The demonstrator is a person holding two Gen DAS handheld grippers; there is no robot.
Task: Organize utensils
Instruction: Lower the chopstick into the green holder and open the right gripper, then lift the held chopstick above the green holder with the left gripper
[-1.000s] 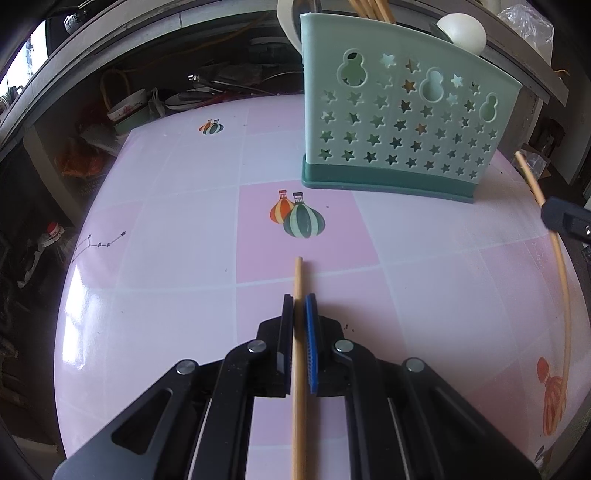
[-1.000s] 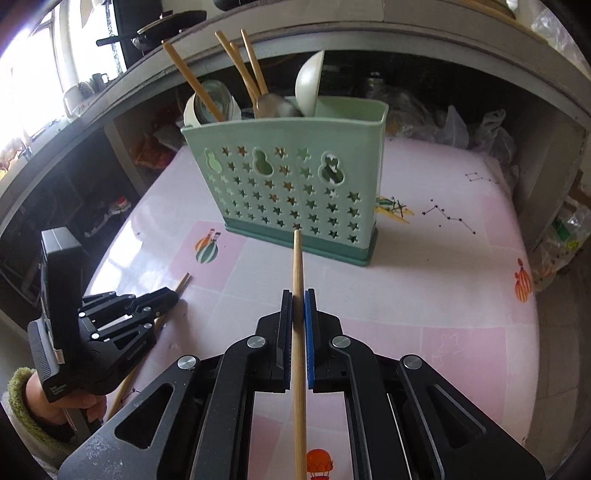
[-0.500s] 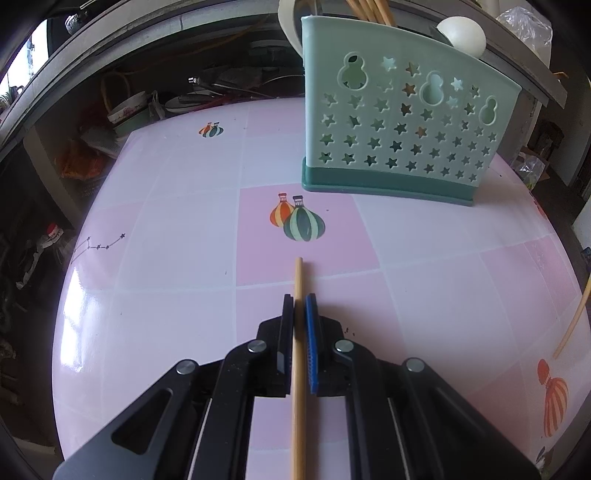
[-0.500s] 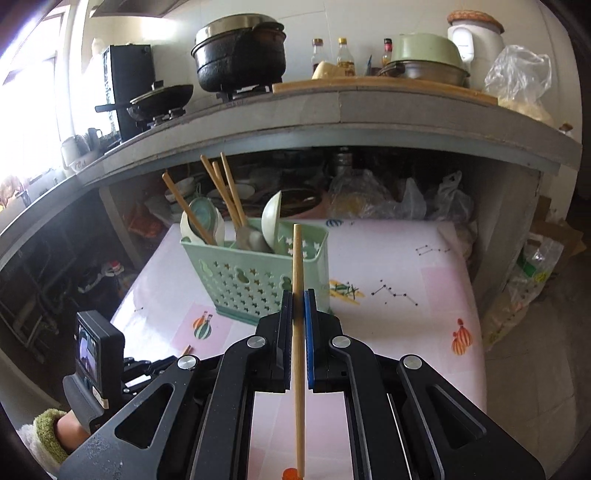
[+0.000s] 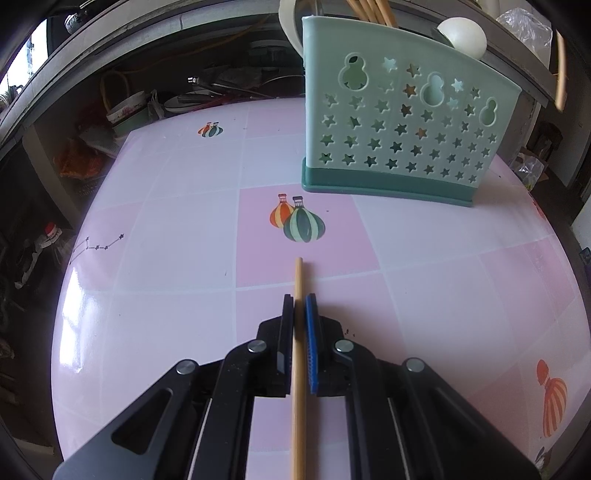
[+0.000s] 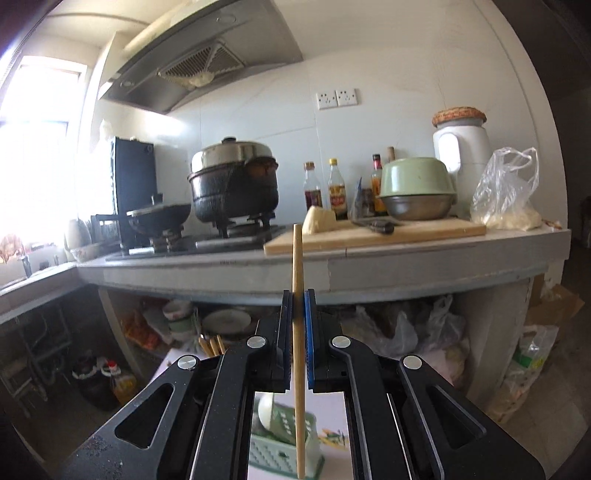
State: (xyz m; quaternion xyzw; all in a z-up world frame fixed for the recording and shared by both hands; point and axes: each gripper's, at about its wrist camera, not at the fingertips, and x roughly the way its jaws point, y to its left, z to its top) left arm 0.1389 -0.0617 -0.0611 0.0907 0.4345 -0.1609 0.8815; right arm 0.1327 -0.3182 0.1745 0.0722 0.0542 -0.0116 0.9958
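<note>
1. The left gripper (image 5: 300, 299) is closed on a chopstick (image 5: 297, 332), which is clamped between its jaws; its tip projects over a pink square of the table (image 5: 166, 221), just short of the balloon print (image 5: 297, 225).
2. The green holder (image 5: 399, 129) is seen upright toward the table's far edge, with chopsticks (image 5: 369, 7) and a white spoon (image 5: 463, 35) inside.
3. The right gripper (image 6: 298, 302) is closed on a second chopstick (image 6: 297, 258), pointed about level at the counter (image 6: 406, 266).
4. The holder (image 6: 277, 446) is seen below the right gripper.
5. A pot (image 6: 234, 184) and bottles (image 6: 336, 188) are noted on the counter.
</note>
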